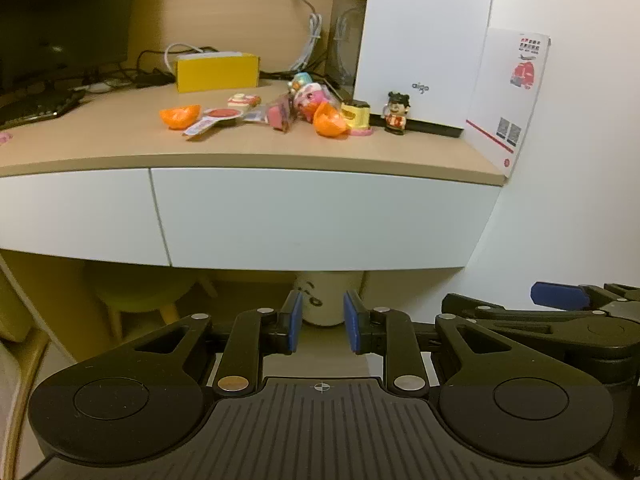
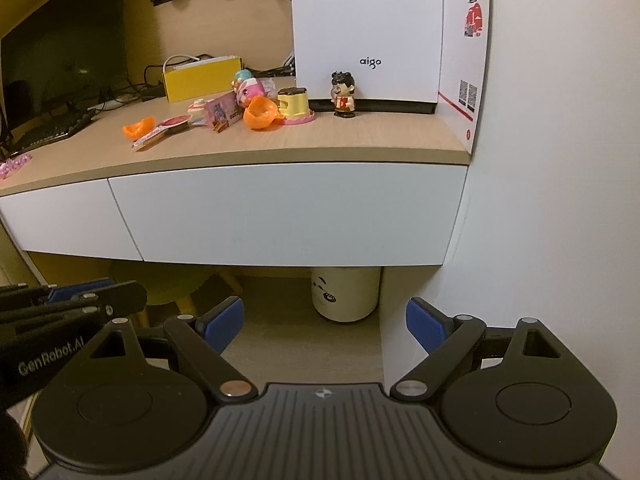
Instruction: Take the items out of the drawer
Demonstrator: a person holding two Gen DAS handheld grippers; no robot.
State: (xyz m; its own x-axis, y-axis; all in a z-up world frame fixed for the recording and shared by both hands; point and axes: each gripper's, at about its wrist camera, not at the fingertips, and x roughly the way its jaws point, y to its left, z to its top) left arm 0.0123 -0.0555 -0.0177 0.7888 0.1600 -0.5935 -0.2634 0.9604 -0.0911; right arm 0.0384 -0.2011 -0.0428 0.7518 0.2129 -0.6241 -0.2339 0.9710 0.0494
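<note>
**Two grippers held short of a closed drawer**

Two white drawer fronts were seen side by side under the wooden desktop (image 1: 360,152), both shut and flush with each other. The wider right-hand drawer (image 1: 320,216) ran up to the white wall (image 1: 560,220), so no free room was left past its right edge; only a thin seam parted it from the left drawer front (image 1: 72,216). No handle could be made out on either front.

The left gripper (image 1: 320,326) was held below and in front of the drawer, its blue pads part-way apart with nothing between them. The right gripper (image 2: 324,326) was held just beside it, spread wide and likewise empty. Neither touched the drawer.

Open space was seen beneath the drawers, where a white bin (image 2: 346,294) stood on the floor near the wall and a yellow stool (image 1: 136,292) sat further left.

On the desktop a cluster of small toys was spread behind the front edge: two orange shell halves (image 1: 180,115), a yellow cake-shaped toy (image 2: 296,106) and a small figurine (image 2: 344,94), the last standing against a white box (image 2: 366,28). A yellow box (image 1: 216,72) lay further back. The front strip of the desktop was left bare.
</note>
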